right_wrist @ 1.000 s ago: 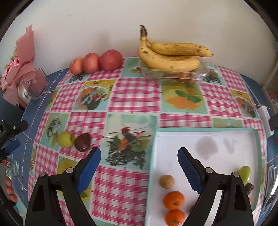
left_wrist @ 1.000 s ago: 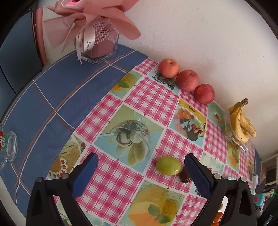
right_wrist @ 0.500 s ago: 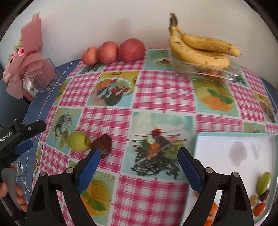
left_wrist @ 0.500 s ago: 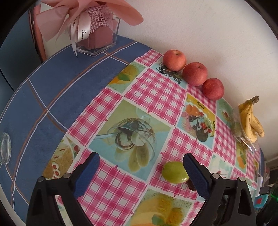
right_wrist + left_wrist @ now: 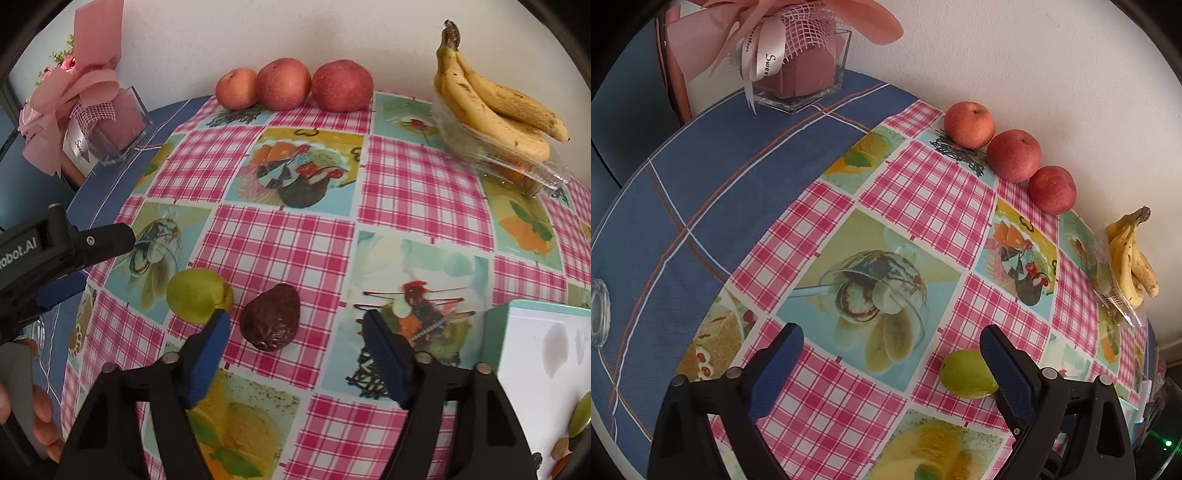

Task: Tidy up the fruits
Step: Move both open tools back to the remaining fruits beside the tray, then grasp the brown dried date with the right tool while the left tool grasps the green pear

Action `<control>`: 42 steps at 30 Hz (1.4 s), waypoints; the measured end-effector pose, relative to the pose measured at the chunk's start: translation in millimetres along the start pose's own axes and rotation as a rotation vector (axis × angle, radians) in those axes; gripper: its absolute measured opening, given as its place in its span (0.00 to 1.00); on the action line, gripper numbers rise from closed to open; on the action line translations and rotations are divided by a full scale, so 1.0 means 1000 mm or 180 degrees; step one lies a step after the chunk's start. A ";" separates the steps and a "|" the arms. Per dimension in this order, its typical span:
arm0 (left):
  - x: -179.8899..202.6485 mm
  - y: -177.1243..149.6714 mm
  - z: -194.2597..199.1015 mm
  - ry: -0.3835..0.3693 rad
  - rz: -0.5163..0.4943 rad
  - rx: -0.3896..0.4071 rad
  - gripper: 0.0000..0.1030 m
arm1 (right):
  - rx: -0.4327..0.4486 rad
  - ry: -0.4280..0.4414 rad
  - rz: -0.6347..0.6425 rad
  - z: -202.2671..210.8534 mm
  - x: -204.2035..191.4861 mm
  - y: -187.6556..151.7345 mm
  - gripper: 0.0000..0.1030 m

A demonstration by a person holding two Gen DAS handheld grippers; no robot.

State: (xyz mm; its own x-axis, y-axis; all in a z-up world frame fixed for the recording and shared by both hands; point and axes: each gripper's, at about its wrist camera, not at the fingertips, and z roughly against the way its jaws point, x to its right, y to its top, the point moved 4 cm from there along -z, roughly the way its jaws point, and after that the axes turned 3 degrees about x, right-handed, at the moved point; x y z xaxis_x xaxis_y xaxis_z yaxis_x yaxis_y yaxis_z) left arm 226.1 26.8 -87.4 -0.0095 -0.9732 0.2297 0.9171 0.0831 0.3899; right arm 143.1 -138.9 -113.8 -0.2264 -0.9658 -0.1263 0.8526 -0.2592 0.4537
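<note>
Avocado lies narrow end toward the wall

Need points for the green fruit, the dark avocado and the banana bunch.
green fruit [image 5: 195,294]: right wrist view, middle of its rounded top side.
avocado [image 5: 271,320]: right wrist view, centre of its dark wrinkled skin.
banana bunch [image 5: 491,107]: right wrist view, middle of the front banana's yellow body.

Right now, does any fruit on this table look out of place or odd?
Yes. The green fruit and the dark avocado lie loose on the checked cloth, apart from the white tray holding other small fruits. The bananas show brown spots.
</note>
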 end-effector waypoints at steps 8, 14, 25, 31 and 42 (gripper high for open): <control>0.003 -0.001 0.000 -0.0034 -0.0027 -0.0009 0.94 | -0.0045 0.0098 -0.0087 -0.009 -0.006 -0.002 0.51; 0.008 -0.002 -0.001 -0.0068 -0.0051 -0.0038 0.94 | -0.0027 0.0137 -0.0076 -0.009 -0.010 -0.001 0.37; 0.032 -0.014 -0.010 -0.0264 -0.0228 -0.0198 0.85 | -0.0034 -0.0045 -0.0302 0.000 0.025 -0.001 0.37; 0.051 -0.024 -0.021 -0.0282 -0.0402 -0.0318 0.81 | 0.0023 -0.0110 -0.0525 0.014 0.058 0.001 0.37; 0.064 -0.035 -0.036 -0.0234 -0.0582 -0.0410 0.54 | 0.0136 -0.0106 -0.0655 0.037 0.082 0.008 0.37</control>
State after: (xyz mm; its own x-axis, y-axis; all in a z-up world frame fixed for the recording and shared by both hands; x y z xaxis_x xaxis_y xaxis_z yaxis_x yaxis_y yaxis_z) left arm 207.3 -45.7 -118.7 -0.2049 -0.9509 0.2319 0.9407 -0.1259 0.3150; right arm 113.7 -220.6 -88.6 -0.4098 -0.8919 -0.1911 0.7663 -0.4503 0.4583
